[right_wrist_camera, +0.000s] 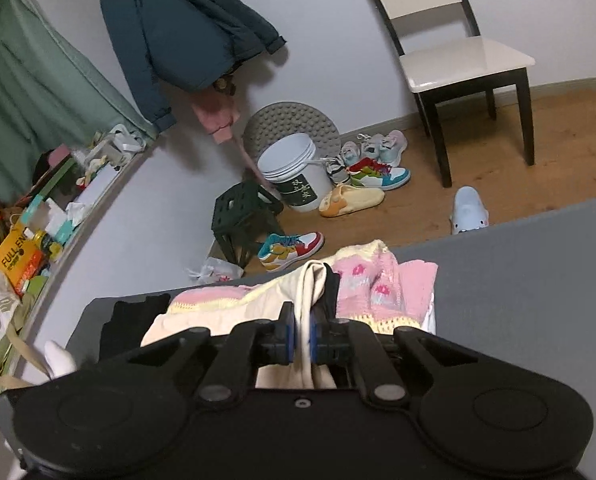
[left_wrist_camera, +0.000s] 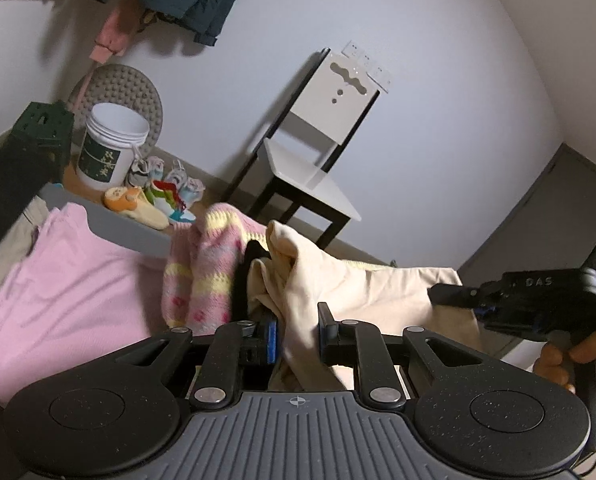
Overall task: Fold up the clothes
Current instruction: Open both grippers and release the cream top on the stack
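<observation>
- Your left gripper (left_wrist_camera: 294,280) has its jaws clamped on the cream garment (left_wrist_camera: 337,284).
- Your right gripper (right_wrist_camera: 303,320) pinches its far end.
- It stretches lengthwise between them, above the grey tabletop (right_wrist_camera: 517,280).

Soft matt cream cloth (right_wrist_camera: 309,320) bunches lower centre, beside a chunky, nubbly pink-and-yellow knit (left_wrist_camera: 202,276). Upper right, the chair (right_wrist_camera: 465,60) shows a glossy smooth seat over warm wood-look flooring (right_wrist_camera: 417,200); the bucket (right_wrist_camera: 298,176) looks smooth white plastic.
</observation>
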Motion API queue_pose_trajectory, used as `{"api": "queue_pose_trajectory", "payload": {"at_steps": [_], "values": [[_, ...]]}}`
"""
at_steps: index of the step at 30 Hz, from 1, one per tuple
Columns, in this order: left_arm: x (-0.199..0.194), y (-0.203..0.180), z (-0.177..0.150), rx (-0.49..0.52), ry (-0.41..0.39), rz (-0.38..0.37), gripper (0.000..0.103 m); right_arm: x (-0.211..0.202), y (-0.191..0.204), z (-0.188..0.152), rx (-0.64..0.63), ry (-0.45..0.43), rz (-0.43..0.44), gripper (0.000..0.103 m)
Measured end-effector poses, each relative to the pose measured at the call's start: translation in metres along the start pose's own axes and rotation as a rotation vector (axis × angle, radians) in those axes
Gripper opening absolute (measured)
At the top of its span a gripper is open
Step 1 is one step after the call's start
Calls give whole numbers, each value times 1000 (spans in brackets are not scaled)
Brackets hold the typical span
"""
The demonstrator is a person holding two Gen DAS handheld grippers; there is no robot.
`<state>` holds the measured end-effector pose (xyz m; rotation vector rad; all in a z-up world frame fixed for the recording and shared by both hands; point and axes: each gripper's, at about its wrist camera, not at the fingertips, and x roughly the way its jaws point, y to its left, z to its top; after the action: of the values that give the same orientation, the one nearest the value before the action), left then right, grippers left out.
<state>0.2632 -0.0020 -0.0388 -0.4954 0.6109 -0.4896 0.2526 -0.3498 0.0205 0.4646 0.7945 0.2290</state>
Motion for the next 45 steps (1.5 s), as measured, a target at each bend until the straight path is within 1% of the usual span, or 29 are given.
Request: {"api": "queue_pose_trajectory", "payload": {"at_steps": [4,8,9,10,11,12,13,14,16,17,19,20,21,22,25,26,29,30,32,34,36,38,39,40,41,42,43,44,45], "values": [[-12,5,8,-30,-19,22,18,0,2,1,9,0,-19,8],[-28,8,18,-62,-95,80,18,-5,5,3,7,-6,-36,8],[-32,7,20,-64,-109,86,18,-7,7,3,-2,-8,-38,10],[-36,4,21,-52,-118,80,18,-11,8,4,-11,-14,-40,13],[-40,-1,22,-14,-120,64,18,-18,11,4,-28,-44,-49,21],[-44,-6,22,25,-122,48,18,-26,13,4,-45,-74,-57,26],[-48,-12,22,69,-123,32,18,-34,15,4,-64,-105,-66,36],[-52,-20,20,139,-116,16,18,-43,19,2,-98,-141,-69,39],[-58,-40,10,295,-104,-12,18,-58,31,-7,-224,-200,-43,39],[-59,-51,3,383,-97,-32,18,-62,38,-14,-305,-205,-19,39],[-59,-70,-11,514,-84,-68,18,-62,53,-32,-439,-190,18,39],[-58,-78,-17,551,-76,-71,18,-60,59,-41,-488,-175,40,39],[-56,-83,-22,579,-67,-72,18,-54,63,-48,-503,-153,57,39],[-52,-80,-23,564,-52,-56,18,-49,67,-55,-516,-131,70,39],[-39,-72,-25,518,-8,-9,18,-27,69,-67,-517,-78,41,39],[-35,-69,-26,502,7,6,18,-20,69,-69,-512,-62,21,39],[-23,-61,-28,456,51,53,18,-6,63,-70,-488,-50,-82,39],[-20,-58,-29,440,62,63,18,-4,59,-68,-462,-50,-102,39],[-24,-57,-26,405,45,40,18,-8,55,-67,-413,-61,-82,39],[-39,-62,-24,385,0,17,18,-24,55,-69,-387,-97,-23,40],[-62,-69,-25,370,-60,-10,18,-47,62,-73,-387,-140,27,43],[-88,-75,-30,360,-156,-35,18,-74,69,-83,-400,-201,48,56],[-104,-76,-34,344,-196,-44,18,-89,75,-94,-418,-235,49,61],[-117,-76,-40,337,-244,-41,18,-101,79,-103,-431,-261,43,70],[-131,-79,-48,323,-260,-35,18,-113,83,-112,-443,-287,36,73],[-145,-82,-56,311,-275,-25,18,-125,88,-126,-452,-313,30,73],[-158,-85,-67,309,-286,-3,24,-138,94,-140,-461,-339,24,76],[-170,-88,-77,306,-297,18,45,-150,99,-154,-469,-365,18,83],[-183,-91,-88,305,-309,40,60,-159,104,-169,-471,-394,11,87]]}}
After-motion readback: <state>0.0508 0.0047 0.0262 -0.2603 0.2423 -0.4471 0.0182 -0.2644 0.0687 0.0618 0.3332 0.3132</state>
